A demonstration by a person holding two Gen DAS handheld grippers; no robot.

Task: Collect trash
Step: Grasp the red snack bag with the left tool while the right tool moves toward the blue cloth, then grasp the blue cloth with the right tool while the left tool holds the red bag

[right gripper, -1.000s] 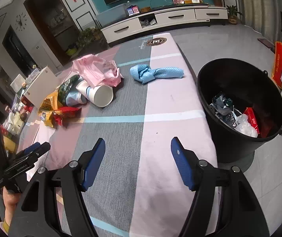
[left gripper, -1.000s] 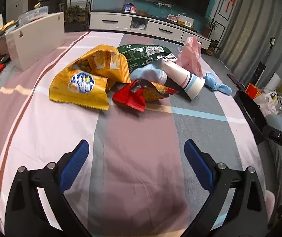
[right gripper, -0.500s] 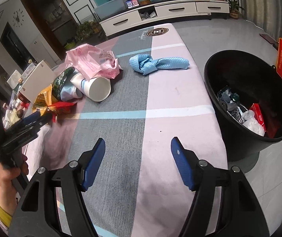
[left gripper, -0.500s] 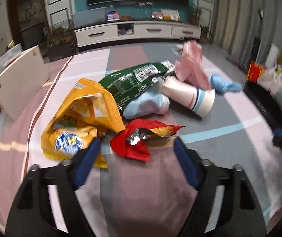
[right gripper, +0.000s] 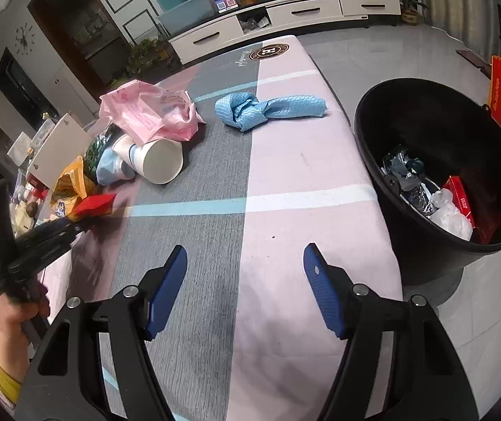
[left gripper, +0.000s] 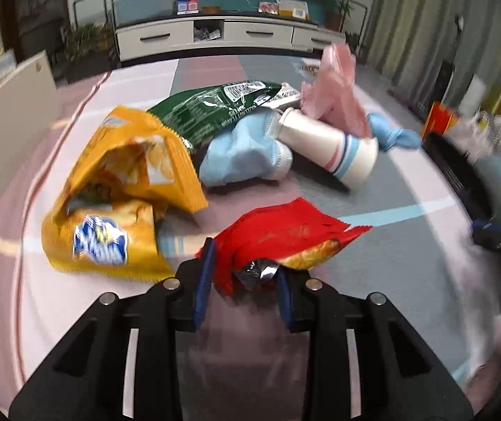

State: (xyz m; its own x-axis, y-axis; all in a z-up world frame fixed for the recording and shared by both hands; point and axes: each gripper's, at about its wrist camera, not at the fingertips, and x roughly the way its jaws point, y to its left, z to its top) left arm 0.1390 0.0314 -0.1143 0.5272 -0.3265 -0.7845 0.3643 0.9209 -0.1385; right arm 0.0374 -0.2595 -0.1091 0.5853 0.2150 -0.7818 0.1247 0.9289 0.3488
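Observation:
A red snack wrapper (left gripper: 285, 228) lies at the near edge of a trash pile on the striped tablecloth. My left gripper (left gripper: 245, 270) is closing on its crumpled near end, and both blue pads touch it. The right wrist view shows that gripper (right gripper: 75, 226) at the far left, held by a hand, with the red wrapper (right gripper: 94, 203) at its tip. My right gripper (right gripper: 245, 256) hangs open over bare cloth with nothing between its fingers. A black bin (right gripper: 426, 256) with trash inside stands off the table's right edge.
Behind the red wrapper lie a yellow chip bag (left gripper: 120, 189), a green bag (left gripper: 212, 108), a blue mask (left gripper: 243, 151), a tipped paper cup (left gripper: 331, 147), a pink plastic bag (left gripper: 338, 94) and a knotted blue cloth (right gripper: 268, 112). A white board (left gripper: 8, 112) stands at the left.
My left gripper moved forward to the pile and its jaws narrowed from wide open onto the red wrapper. The right gripper sank slightly and stayed open.

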